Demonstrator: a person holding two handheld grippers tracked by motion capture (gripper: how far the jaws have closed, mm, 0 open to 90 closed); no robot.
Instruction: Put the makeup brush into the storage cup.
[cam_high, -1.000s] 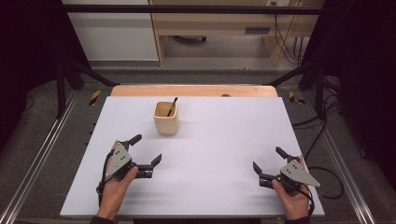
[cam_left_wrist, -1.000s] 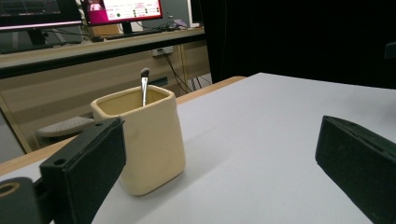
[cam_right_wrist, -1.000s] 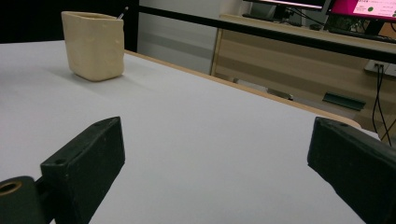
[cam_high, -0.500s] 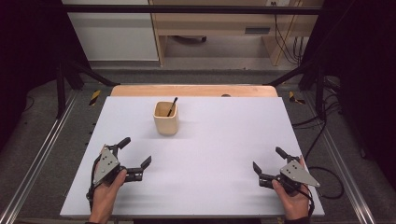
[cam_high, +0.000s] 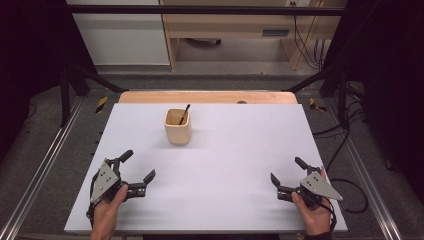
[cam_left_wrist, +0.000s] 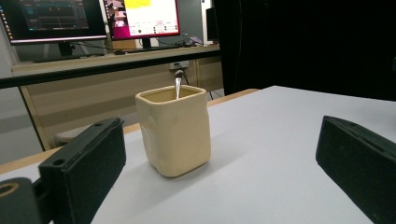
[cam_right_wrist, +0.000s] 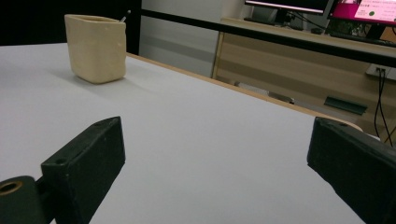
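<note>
Nothing is gripped yet. Left gripper (cam_high: 137, 175) and right gripper (cam_high: 286, 173) are held wide open, empty, at the near table edge. Cup (cam_high: 177, 126) with spoon (cam_high: 184, 114) is left upright mid-table, untouched, well apart.

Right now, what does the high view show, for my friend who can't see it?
A cream cup with a thin dark stick inside stands on a white table. Near the front edge, hands hold the left claw and right claw, both open and apart from the cup.

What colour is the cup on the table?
Pale cream-yellow cup, plain and unpatterned; clearest in the left gripper view.
</note>
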